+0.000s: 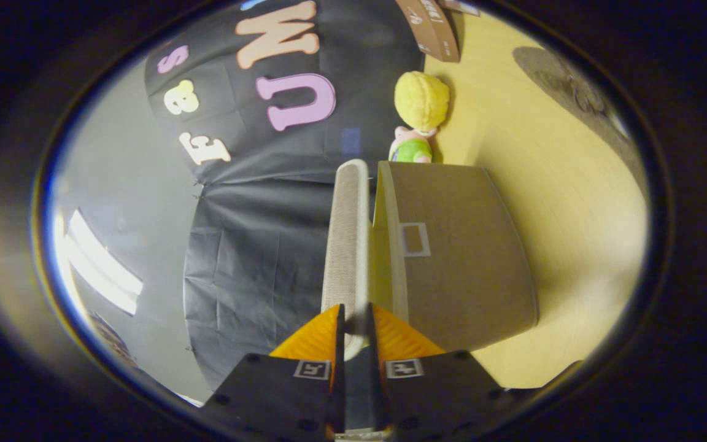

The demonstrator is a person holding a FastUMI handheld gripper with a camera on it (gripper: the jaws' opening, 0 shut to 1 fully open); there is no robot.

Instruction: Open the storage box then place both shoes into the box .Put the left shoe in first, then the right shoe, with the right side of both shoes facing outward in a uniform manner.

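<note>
The grey lid [346, 239] of the storage box [458, 258] is standing edge-on, lifted away from the box body, and a narrow gap is showing between them. The tool [353, 328] is pinching the near edge of that lid, its 2 fingers pressed close with the lid's rim caught between them. The view is rolled, so the yellow bench [550, 184] is running up the far side of the box.

To do this step well, I judge the tool should be keeping a firm pinch and swinging the lid in an arc about its hinge, not tugging straight, so the light box is not sliding or tipping. The lid needs to be going fully back so it is staying open for the 2 shoes.

Beyond the box, a plush doll [420, 116] is lying on the bench, near a brown carton [433, 27].
</note>
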